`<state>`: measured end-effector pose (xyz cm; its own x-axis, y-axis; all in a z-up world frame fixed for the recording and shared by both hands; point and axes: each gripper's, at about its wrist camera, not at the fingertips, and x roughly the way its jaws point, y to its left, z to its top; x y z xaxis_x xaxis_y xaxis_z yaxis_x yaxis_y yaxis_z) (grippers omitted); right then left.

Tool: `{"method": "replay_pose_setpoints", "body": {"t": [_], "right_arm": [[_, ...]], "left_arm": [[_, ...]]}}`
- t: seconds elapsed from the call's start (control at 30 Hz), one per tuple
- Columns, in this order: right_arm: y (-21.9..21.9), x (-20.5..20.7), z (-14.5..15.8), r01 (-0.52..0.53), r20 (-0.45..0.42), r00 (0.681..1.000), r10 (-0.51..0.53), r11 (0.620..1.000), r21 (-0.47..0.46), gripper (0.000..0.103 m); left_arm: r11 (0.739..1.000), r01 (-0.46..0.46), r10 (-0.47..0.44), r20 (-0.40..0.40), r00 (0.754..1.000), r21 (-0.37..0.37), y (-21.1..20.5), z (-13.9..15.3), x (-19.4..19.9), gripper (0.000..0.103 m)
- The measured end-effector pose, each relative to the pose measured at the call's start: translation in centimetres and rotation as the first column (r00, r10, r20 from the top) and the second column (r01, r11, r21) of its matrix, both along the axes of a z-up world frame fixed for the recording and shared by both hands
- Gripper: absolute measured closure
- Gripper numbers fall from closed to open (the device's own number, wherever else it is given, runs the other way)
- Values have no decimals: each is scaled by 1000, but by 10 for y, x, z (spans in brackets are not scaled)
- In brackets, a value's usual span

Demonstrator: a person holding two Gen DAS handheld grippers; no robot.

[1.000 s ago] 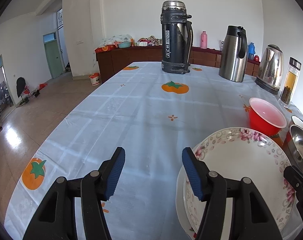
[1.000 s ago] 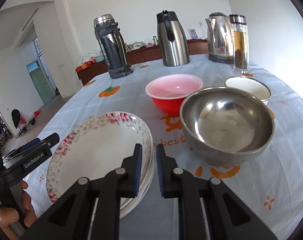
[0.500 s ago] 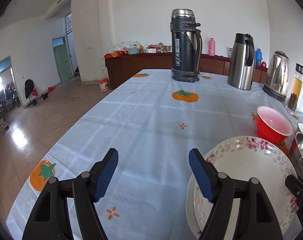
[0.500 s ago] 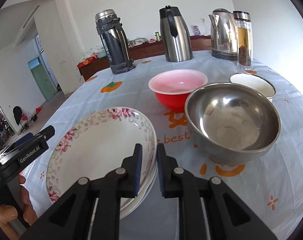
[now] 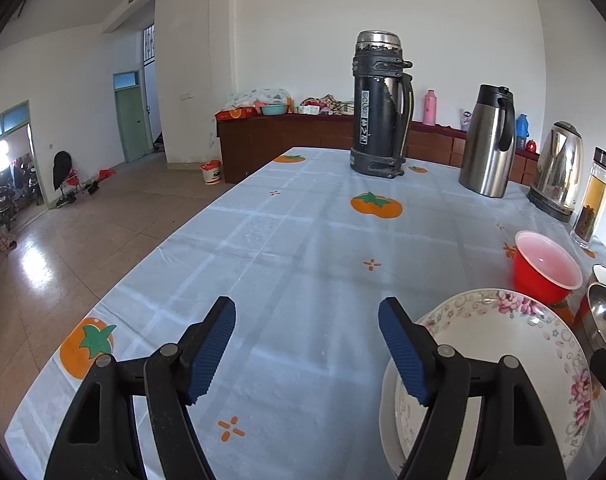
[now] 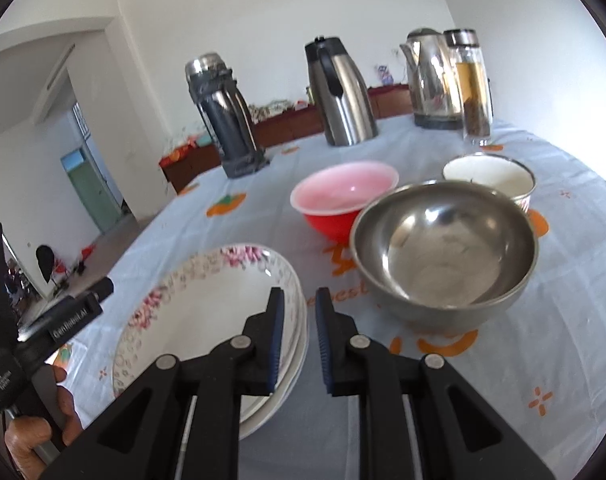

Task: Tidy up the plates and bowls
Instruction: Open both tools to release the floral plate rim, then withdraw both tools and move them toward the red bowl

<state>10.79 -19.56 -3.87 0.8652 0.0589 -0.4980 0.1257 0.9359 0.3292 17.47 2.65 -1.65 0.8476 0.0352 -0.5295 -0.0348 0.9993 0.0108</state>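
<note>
My left gripper (image 5: 307, 344) is spread wide and holds nothing; it hovers over the bare tablecloth (image 5: 303, 248). The floral plate stack (image 5: 499, 344) lies at 4 o'clock of it, partly behind its right finger.

My right gripper (image 6: 299, 340) is narrowed to a slim gap with nothing visibly between the pads. Its left finger overlaps the rim of the floral plate stack (image 6: 207, 300); I cannot tell whether it touches. The steel bowl (image 6: 443, 248) sits at 1 o'clock of this gripper, just beside the plates. The red bowl (image 6: 343, 200) is at 12 o'clock, behind the steel bowl. The white bowl (image 6: 489, 176) is at 1 o'clock, farther back.
</note>
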Motion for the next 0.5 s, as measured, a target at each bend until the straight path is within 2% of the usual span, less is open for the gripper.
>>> {"method": "replay_pose_setpoints", "body": {"t": [0.13,0.23,0.5], "right_arm": [[5,4,-2,-19,-20,1000,19,1000,-8,86],[12,3,-1,-22,-18,1000,21,998,-51,84],[2,-6,5,18,25,1000,-17,999,-31,84]], "left_arm": [[999,29,-29,-3,1000,-14,-2,0,-3,27],[999,53,-53,7,999,-12,-7,1,-6,27],[998,69,-69,36,997,10,-16,0,-11,27]]}}
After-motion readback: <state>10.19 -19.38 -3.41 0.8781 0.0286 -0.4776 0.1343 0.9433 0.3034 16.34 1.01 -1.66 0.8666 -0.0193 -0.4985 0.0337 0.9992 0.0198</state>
